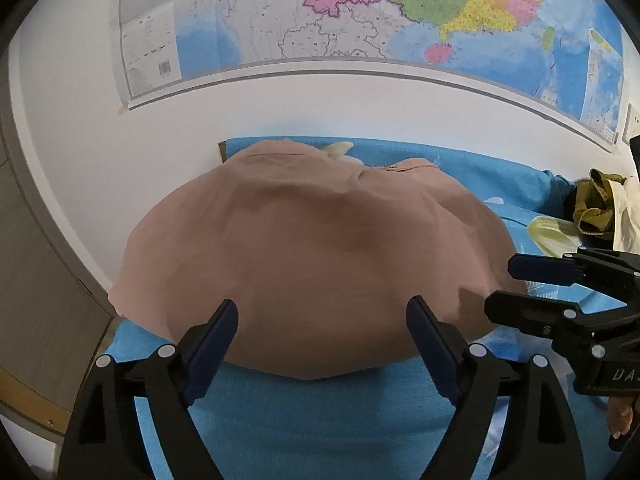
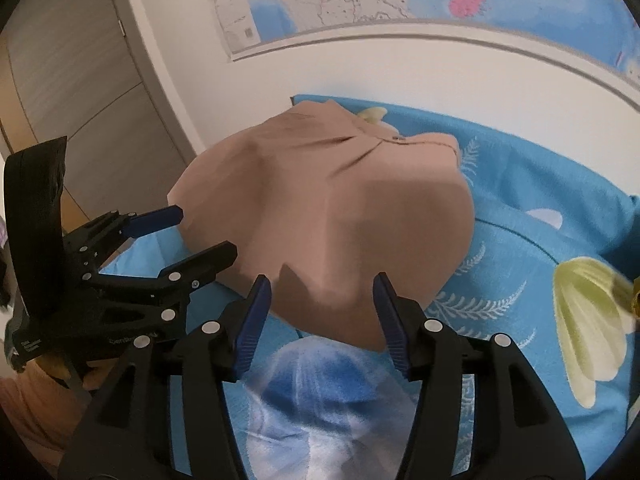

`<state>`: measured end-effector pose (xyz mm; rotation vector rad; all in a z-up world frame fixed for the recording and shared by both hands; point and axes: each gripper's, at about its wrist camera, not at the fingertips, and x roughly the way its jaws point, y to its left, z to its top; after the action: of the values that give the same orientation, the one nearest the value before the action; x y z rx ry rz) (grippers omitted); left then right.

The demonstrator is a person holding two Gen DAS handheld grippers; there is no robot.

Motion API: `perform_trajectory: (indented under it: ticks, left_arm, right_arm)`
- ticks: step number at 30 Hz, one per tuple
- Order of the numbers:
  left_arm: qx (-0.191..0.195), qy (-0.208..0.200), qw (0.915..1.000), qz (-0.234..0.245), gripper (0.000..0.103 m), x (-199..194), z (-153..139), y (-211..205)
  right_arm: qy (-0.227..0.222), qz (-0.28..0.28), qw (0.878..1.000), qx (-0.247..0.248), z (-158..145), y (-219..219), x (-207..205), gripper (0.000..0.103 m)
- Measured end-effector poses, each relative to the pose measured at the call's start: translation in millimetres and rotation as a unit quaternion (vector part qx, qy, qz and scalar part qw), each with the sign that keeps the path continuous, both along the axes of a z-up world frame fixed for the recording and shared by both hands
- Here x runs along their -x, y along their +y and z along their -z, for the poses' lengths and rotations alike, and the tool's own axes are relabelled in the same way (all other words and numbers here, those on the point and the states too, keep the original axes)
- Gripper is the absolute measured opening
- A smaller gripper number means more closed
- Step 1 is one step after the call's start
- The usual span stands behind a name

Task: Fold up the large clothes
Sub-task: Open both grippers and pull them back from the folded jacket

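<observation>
A tan garment (image 1: 312, 256) lies folded into a compact shape on a blue flower-print sheet (image 1: 312, 420); it also shows in the right wrist view (image 2: 332, 216). My left gripper (image 1: 322, 312) is open and empty, hovering just above the garment's near edge. My right gripper (image 2: 322, 288) is open and empty over the garment's near right corner. The right gripper also shows at the right of the left wrist view (image 1: 502, 286), and the left gripper at the left of the right wrist view (image 2: 206, 230).
A pile of olive and cream clothes (image 1: 608, 208) lies at the far right of the sheet. A white wall with a large map (image 1: 360, 20) stands behind. A wooden door (image 2: 72, 80) is at the left.
</observation>
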<state>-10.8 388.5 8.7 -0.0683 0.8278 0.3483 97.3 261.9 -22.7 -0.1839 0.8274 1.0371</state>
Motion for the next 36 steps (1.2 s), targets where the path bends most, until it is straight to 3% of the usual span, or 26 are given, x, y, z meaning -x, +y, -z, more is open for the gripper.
perform_trajectory:
  ticks: [8, 15, 26, 36]
  left_arm:
    - [0.000, -0.019, 0.9995, -0.025, 0.092, 14.9, -8.3, -2.4]
    - [-0.013, -0.039, 0.9984, -0.037, 0.096, 26.1, -16.2, -10.4]
    - [0.007, -0.040, 0.9973, -0.061, 0.096, 40.4, -9.8, -15.3]
    - [0.021, -0.040, 0.9969, -0.065, 0.096, 51.0, -12.4, -27.8]
  right_arm:
    - [-0.007, 0.011, 1.000, -0.003, -0.1, -6.8, 5.1, 0.062]
    - [-0.020, 0.017, 1.000, 0.001, 2.1, -10.8, 16.2, 0.077]
    - [-0.039, 0.032, 0.999, 0.000, 0.5, -22.5, 25.2, 0.081]
    - [-0.026, 0.041, 0.999, -0.011, -1.8, -40.4, 33.7, 0.083]
